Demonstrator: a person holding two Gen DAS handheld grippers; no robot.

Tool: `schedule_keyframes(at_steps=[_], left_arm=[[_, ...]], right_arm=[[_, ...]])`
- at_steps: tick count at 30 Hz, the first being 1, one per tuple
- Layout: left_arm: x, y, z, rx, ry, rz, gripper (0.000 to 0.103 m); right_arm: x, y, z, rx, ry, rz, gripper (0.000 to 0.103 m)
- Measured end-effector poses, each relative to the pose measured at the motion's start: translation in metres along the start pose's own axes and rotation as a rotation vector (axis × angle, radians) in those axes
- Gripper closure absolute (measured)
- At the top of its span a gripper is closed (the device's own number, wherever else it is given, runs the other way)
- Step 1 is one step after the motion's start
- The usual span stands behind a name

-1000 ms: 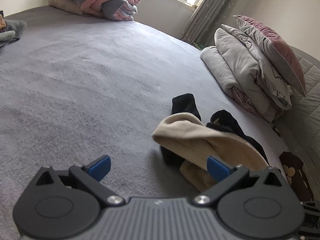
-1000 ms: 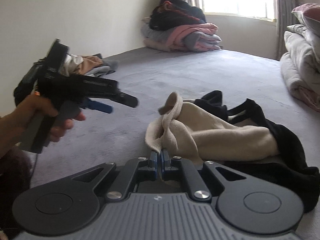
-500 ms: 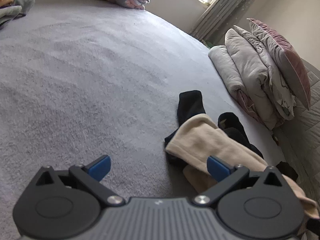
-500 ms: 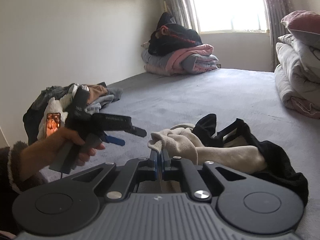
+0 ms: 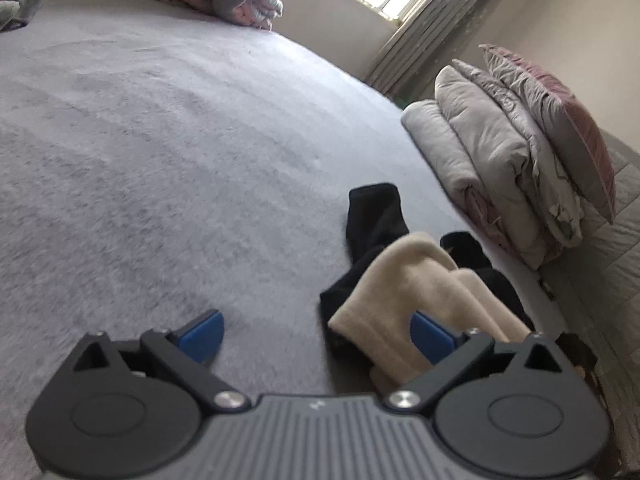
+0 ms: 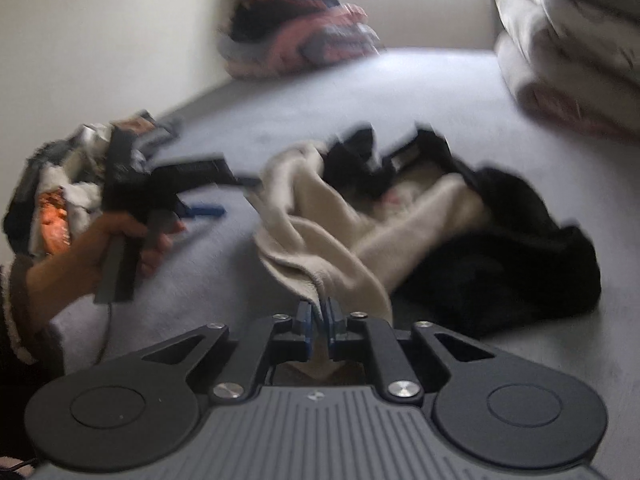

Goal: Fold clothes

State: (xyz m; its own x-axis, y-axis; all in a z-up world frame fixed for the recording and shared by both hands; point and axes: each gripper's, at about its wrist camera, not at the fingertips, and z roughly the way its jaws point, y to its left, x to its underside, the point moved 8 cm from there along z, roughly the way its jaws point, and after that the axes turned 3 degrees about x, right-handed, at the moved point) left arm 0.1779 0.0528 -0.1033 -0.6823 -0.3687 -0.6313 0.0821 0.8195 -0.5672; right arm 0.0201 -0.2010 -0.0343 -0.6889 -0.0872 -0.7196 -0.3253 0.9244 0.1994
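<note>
Pinching a hem of the soft cream knit garment (image 6: pixel 320 240), the right claw (image 6: pixel 318 320) has its blue pads clamped narrow on the cloth, near the front edge of the grey fleece-covered bed (image 5: pixel 160 140). That cream piece lies rumpled across a tangled black garment (image 6: pixel 500 264), both bunched rather than flat; in the left wrist view the cream folds (image 5: pixel 404 296) sit just ahead of the left claw (image 5: pixel 316 332), whose blue pads (image 5: pixel 200 334) stand wide apart with nothing between them. The person's left hand (image 6: pixel 100 248) carries that claw off to the side of the heap, apart from it.

Judging by this, the cream piece needs separating from the black one and spreading flat. To do that well, the wide claw would best take a second hem point well apart from the pinched one, gripping one layer only, so the cloth hangs open instead of twisting. Lifting slowly should let the black fabric slip away rather than ride along. The right wrist view is blurred, so exactly how much cloth is pinched cannot be told.
</note>
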Motion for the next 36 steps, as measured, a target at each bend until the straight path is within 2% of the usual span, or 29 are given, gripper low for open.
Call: schedule_keyframes(at_steps=[4, 6, 9, 10, 11, 12, 14, 17, 22, 26, 30, 34, 36], left_arm=[[-0.005, 0.002, 0.007, 0.047, -0.029, -0.027, 0.003], [-0.007, 0.000, 0.010, 0.067, -0.036, -0.023, 0.008], [-0.006, -0.001, 0.016, 0.074, -0.022, -0.011, 0.021], [-0.005, -0.001, 0.016, 0.077, -0.019, -0.012, 0.032], [-0.004, -0.001, 0.017, 0.081, -0.016, -0.014, 0.047], [-0.003, 0.000, 0.017, 0.083, -0.003, -0.032, 0.056], [-0.001, 0.002, 0.017, 0.072, 0.017, -0.060, 0.082], [0.002, 0.002, 0.008, 0.036, 0.025, -0.065, 0.094], [0.005, 0.001, -0.010, -0.024, 0.028, -0.052, 0.096], [0.007, 0.000, -0.025, -0.072, 0.030, -0.041, 0.096], [0.013, 0.010, -0.042, -0.112, 0.057, -0.089, 0.096], [0.011, 0.010, -0.055, -0.102, 0.050, -0.159, 0.096], [0.011, 0.004, -0.062, -0.122, 0.046, -0.139, 0.097]], right_arm=[[0.011, -0.005, 0.012, 0.013, 0.060, 0.039, 0.069], [0.014, -0.004, 0.017, 0.010, 0.069, 0.047, 0.065], [0.018, -0.005, 0.026, 0.014, 0.094, 0.074, 0.061], [0.020, -0.006, 0.031, 0.020, 0.108, 0.090, 0.061], [0.022, -0.007, 0.035, 0.028, 0.118, 0.100, 0.061], [0.024, -0.007, 0.039, 0.036, 0.127, 0.108, 0.061], [0.025, -0.003, 0.044, 0.060, 0.125, 0.086, 0.061], [0.023, -0.001, 0.047, 0.103, 0.117, 0.058, 0.062], [0.022, -0.011, 0.045, 0.176, 0.104, 0.057, 0.084], [0.016, -0.026, 0.043, 0.260, 0.078, 0.062, 0.089], [0.010, -0.037, 0.037, 0.355, 0.038, 0.039, 0.094], [-0.001, -0.040, 0.023, 0.462, -0.038, -0.030, 0.096], [-0.008, -0.040, 0.017, 0.487, -0.080, -0.059, 0.096]])
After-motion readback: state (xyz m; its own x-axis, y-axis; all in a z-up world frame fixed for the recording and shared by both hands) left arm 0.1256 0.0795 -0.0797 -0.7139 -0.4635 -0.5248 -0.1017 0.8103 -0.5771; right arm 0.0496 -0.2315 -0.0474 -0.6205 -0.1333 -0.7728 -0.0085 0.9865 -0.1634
